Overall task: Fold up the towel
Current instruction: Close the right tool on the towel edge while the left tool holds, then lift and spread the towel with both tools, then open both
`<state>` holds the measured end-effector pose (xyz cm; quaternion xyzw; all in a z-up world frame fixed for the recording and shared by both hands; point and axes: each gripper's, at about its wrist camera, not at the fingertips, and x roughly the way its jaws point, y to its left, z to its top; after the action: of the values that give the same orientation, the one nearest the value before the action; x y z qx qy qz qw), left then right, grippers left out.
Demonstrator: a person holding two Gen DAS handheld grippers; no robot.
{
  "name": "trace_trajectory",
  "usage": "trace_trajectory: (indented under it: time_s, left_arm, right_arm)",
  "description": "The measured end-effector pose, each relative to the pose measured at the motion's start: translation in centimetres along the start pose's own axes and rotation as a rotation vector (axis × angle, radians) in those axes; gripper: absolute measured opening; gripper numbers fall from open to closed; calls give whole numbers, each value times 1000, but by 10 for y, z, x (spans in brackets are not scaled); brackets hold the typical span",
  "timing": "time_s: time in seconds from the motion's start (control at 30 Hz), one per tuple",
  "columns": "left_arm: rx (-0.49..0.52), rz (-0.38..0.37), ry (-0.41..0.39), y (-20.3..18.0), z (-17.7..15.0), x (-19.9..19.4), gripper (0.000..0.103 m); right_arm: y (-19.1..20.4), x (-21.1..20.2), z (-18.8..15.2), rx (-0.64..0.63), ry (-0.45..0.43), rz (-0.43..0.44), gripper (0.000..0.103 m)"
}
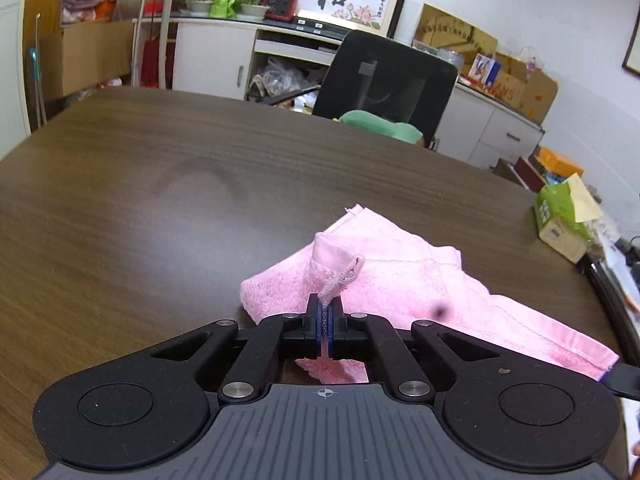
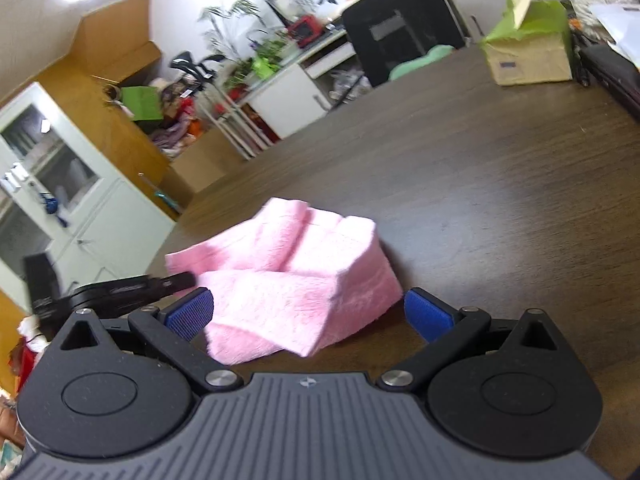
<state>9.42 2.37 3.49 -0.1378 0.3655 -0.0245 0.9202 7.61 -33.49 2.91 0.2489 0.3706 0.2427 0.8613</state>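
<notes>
A pink towel [image 1: 400, 280] lies crumpled on the dark wooden table [image 1: 160, 200]. My left gripper [image 1: 326, 314] is shut on a hemmed corner of the towel, which sticks up between the blue pads. In the right wrist view the towel [image 2: 288, 280] lies bunched in thick folds on the table [image 2: 480, 200]. My right gripper [image 2: 308, 314] is open, its blue pads [image 2: 188, 314] on either side of the towel's near edge. The left gripper [image 2: 120, 292] shows at the left, at the towel's far side.
A green tissue box [image 1: 564, 220] stands at the table's right edge; it also shows in the right wrist view [image 2: 528, 52]. A black office chair [image 1: 384, 80] with a green cushion stands behind the table. Dark items [image 2: 612, 76] lie along the right edge.
</notes>
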Motion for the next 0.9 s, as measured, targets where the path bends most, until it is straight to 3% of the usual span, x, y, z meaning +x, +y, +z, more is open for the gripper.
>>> trace_trajectory:
  time_s: [0.03,0.07,0.1,0.23,0.33,0.47,0.6,0.8,0.9]
  left_arm:
    - [-6,-5,0,2,-1,1,1]
    - [-10,-8,-1,3,-1,1,2]
    - [-15,-11,-2,5,-2,1,2]
    - [-40,-27,-5,8,-1,1,2]
    - [-54,-40,-9,8,0,0,2]
    - [-116,-81,-7,11,3,-2,2]
    - [-222,-137,-26,18,14,-1,2]
    - [-323,-171,-47,12,62,11,1]
    - [-350,-217,-106,6,89,1,1]
  right_arm:
    - [-1,-1,0,2,-9,-7,75]
    - [-1,-2,0,5,-17,-14,54]
    - [-2,-3,0,7,-26,-21,46]
    - [-4,-7,-1,17,-61,-48,21]
    - [-5,-9,-1,25,-87,-69,10]
    - [2,-21,-6,-18,-163,-87,7]
    - [2,-25,-1,1,-186,-69,7]
    - [-4,-11,32,53,-189,-73,7]
    - [11,-13,66,65,-282,7,7]
